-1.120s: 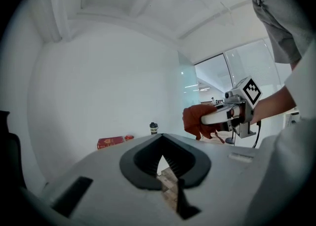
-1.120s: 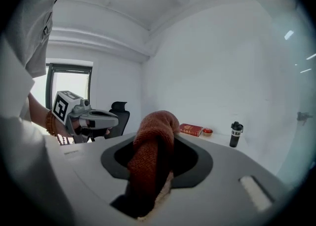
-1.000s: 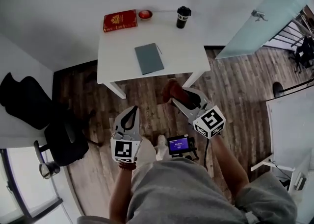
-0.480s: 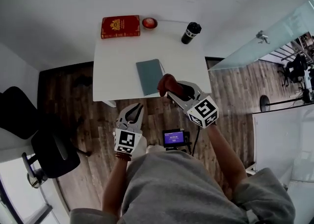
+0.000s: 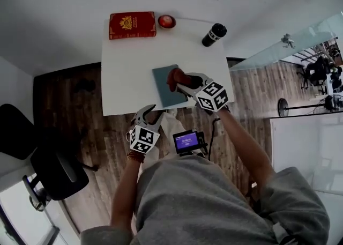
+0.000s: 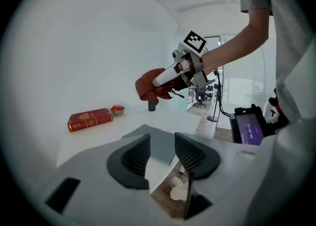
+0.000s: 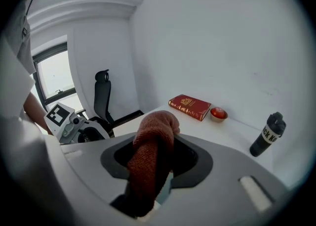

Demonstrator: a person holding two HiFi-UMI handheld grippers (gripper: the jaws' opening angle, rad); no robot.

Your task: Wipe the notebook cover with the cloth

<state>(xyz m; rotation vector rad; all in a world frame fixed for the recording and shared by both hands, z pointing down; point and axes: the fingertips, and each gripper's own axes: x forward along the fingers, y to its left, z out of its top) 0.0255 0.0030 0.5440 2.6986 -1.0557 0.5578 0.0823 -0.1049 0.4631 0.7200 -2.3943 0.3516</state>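
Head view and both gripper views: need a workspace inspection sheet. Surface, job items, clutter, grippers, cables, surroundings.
Surface: white table, mostly bare.
Job's things: grey notebook flat near the front edge; reddish cloth held over its right part, contact unclear.
Clutter: red book, small bowl, black tumbler, all along the far edge.
Grippers: right gripper shut on the cloth; left gripper at the table's front edge, fingers apart, just been opening, nothing between them.
Cables: dark cable beside the screen unit at the person's waist.
Surroundings: wood floor, office chair, glass panel.
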